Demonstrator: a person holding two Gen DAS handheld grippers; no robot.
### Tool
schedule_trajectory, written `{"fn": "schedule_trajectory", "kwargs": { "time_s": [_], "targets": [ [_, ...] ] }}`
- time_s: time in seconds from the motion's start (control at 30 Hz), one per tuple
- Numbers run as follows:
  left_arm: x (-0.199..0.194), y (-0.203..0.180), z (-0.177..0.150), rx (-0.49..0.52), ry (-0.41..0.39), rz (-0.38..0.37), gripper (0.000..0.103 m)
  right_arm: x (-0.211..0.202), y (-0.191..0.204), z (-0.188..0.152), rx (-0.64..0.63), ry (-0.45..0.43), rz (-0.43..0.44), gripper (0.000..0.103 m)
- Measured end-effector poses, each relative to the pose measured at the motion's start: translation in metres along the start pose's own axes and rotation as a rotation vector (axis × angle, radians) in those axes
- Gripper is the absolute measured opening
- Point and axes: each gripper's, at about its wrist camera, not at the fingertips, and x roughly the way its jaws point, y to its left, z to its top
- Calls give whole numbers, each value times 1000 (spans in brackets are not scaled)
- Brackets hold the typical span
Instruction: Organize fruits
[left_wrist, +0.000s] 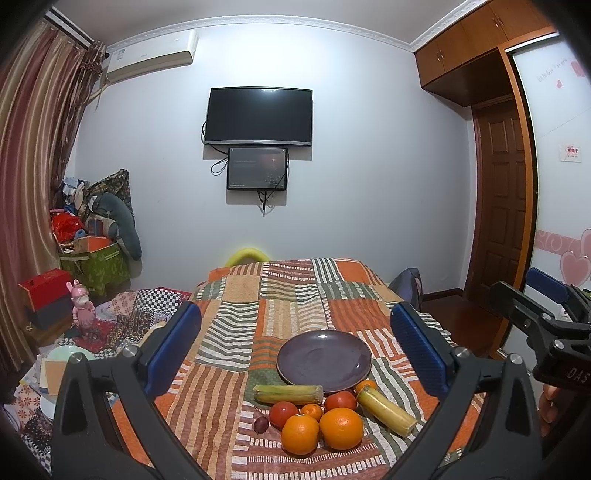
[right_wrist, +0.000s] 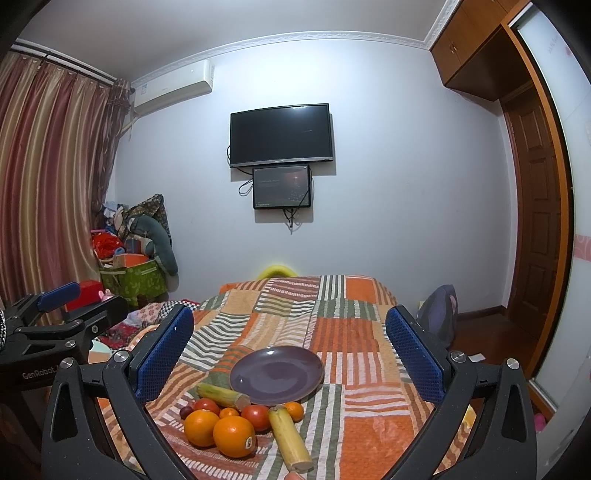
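An empty dark purple plate (left_wrist: 324, 360) (right_wrist: 277, 373) lies on a table covered with a striped patchwork cloth (left_wrist: 295, 295). In front of it sits a cluster of fruit: two large oranges (left_wrist: 340, 427) (right_wrist: 233, 435), two tomatoes (left_wrist: 283, 413), small tangerines (left_wrist: 312, 410), a dark grape (left_wrist: 260, 424) and two yellow-green sugarcane pieces (left_wrist: 288, 393) (right_wrist: 289, 437). My left gripper (left_wrist: 295, 350) is open and empty, raised above the near side of the table. My right gripper (right_wrist: 290, 358) is open and empty, to the right of the left one.
A lower surface left of the table holds bowls, patterned cloths and a pink rabbit figure (left_wrist: 82, 308). Boxes and bags are piled in the far left corner (left_wrist: 92, 236). A wooden door (left_wrist: 502, 199) and wardrobe stand at the right.
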Motion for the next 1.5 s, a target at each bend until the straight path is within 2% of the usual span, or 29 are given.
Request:
{"fn": "schedule_trajectory", "kwargs": {
  "time_s": [0.73, 0.8, 0.9, 0.93, 1.07, 1.23, 1.3, 1.33, 1.4, 1.5],
  "targets": [
    [5, 0, -1, 17, 20, -14, 103, 10, -3, -6, 20, 25, 14, 103],
    [10, 2, -2, 11, 37, -19, 99, 13, -5, -9, 24, 38, 20, 102],
    [23, 9, -4, 3, 86, -30, 86, 19, -11, -15, 29, 66, 28, 96],
    [29, 12, -5, 1, 104, -31, 85, 23, -13, -17, 29, 82, 29, 91],
    [52, 22, -14, 12, 174, -20, 76, 36, -24, -28, 42, 149, 50, 80],
    [77, 29, -34, 27, 249, -15, 70, 51, -33, -46, 60, 246, 80, 56],
    [88, 30, -44, 55, 285, -19, 60, 58, -35, -54, 66, 290, 99, 48],
    [92, 30, -49, 70, 304, -18, 58, 61, -36, -57, 70, 310, 110, 43],
    [101, 31, -58, 86, 344, -33, 56, 69, -35, -65, 72, 351, 135, 39],
    [113, 34, -73, 69, 420, -93, 55, 77, -28, -74, 50, 398, 166, 37]
  ]
}}
